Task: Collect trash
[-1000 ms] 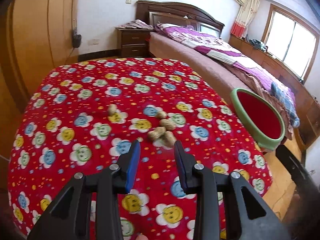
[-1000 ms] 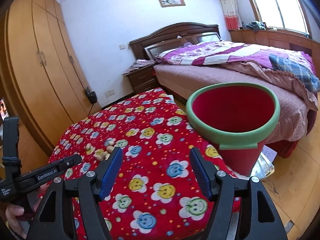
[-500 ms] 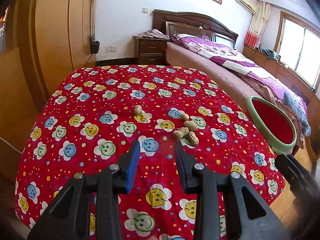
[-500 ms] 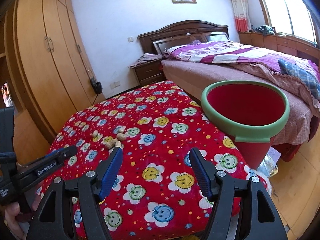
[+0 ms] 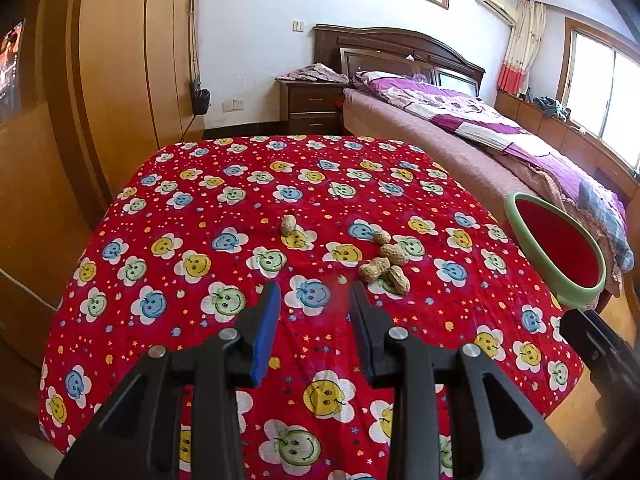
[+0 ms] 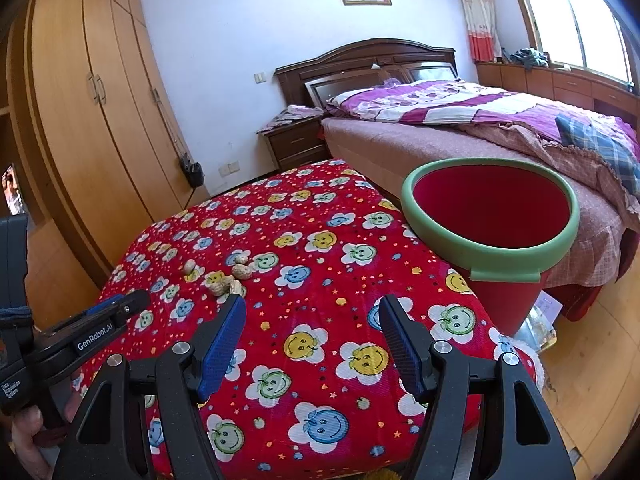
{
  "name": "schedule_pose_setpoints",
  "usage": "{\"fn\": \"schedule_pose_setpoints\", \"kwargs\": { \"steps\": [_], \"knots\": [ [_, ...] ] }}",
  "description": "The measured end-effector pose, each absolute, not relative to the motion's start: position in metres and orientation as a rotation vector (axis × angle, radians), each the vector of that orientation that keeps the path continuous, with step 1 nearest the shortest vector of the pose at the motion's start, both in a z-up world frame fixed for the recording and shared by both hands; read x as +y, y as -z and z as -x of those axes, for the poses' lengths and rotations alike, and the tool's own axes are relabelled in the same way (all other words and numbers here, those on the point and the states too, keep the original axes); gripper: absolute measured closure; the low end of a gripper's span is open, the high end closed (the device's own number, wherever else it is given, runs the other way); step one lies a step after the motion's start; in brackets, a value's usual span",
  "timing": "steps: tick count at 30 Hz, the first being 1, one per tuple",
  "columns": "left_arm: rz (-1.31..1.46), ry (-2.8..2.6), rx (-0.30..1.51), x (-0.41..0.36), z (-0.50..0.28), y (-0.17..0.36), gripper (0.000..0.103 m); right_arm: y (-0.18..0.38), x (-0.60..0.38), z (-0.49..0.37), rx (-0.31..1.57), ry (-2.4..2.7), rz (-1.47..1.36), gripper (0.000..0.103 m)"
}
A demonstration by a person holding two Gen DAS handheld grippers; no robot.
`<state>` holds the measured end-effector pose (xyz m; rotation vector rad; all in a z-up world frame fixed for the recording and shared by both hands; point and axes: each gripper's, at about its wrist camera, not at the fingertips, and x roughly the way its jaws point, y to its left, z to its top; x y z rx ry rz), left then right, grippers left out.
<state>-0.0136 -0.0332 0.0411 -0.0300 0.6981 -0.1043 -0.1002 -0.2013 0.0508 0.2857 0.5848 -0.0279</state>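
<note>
Several peanut shells (image 5: pixel 384 266) lie in a cluster on the red smiley-flower cloth (image 5: pixel 200 240), with one lone shell (image 5: pixel 288 224) to their left. My left gripper (image 5: pixel 316 300) is open and empty, hovering just short of the cluster. The shells also show in the right wrist view (image 6: pixel 234 276). A red bin with a green rim (image 6: pixel 492 216) stands at the table's right edge; it also shows in the left wrist view (image 5: pixel 560 248). My right gripper (image 6: pixel 312 316) is open and empty above the cloth, left of the bin.
A bed (image 6: pixel 500 120) with purple bedding lies behind the bin. A wooden wardrobe (image 6: pixel 88 100) stands at left, a nightstand (image 5: pixel 312 104) at the back. The left gripper's body (image 6: pixel 80 336) shows at the right view's left edge.
Both grippers have pulled back and risen, so the table and shells look farther away. The left gripper has shifted left of the shell cluster. Both stay open.
</note>
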Motion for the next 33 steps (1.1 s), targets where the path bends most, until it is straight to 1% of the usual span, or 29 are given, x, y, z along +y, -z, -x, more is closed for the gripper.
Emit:
{"fn": "schedule_pose_setpoints", "kwargs": {
  "steps": [33],
  "knots": [
    [0.014, 0.101, 0.683, -0.0363, 0.0149, -0.0436, 0.068, -0.0494, -0.2043, 0.0989, 0.593, 0.028, -0.297, 0.033]
  ]
}}
